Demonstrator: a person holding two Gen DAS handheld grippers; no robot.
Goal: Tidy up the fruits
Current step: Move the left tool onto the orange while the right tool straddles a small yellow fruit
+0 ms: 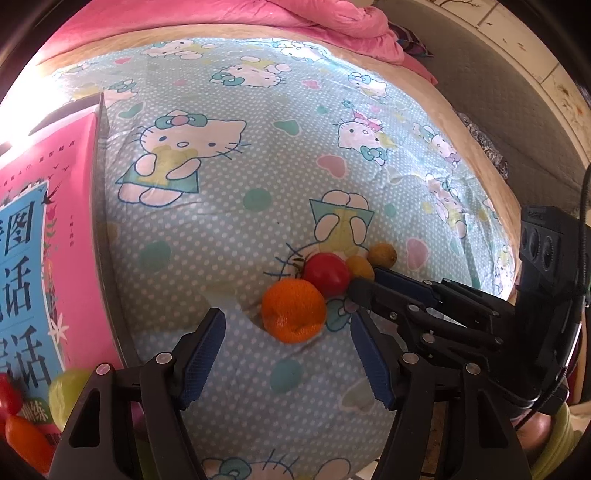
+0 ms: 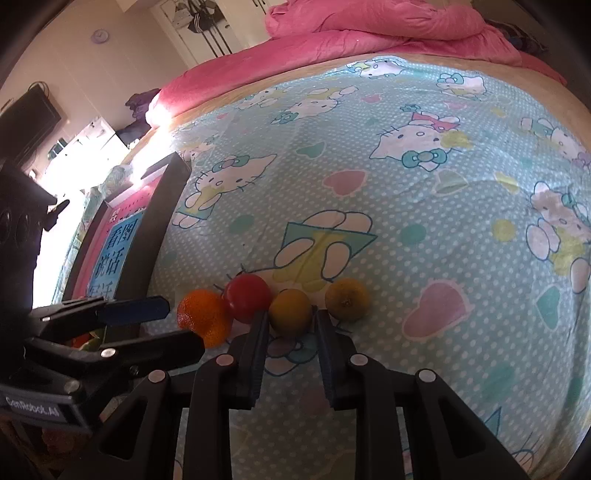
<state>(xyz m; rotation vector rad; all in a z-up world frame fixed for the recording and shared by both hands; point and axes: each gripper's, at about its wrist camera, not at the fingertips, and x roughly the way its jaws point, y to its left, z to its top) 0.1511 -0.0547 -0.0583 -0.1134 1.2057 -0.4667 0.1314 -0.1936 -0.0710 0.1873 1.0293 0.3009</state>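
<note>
A wide bed fills the room, covered by a light blue dotted sheet with cartoon cat prints. A crumpled pink quilt lies at its far end. Behind it stands a cream wall with a small round lilac clock and dark clothes hanging on a white door. Strong white daylight comes from the left side. A black flat screen hangs on the wall there.

Matt printed cotton bedsheet
</note>
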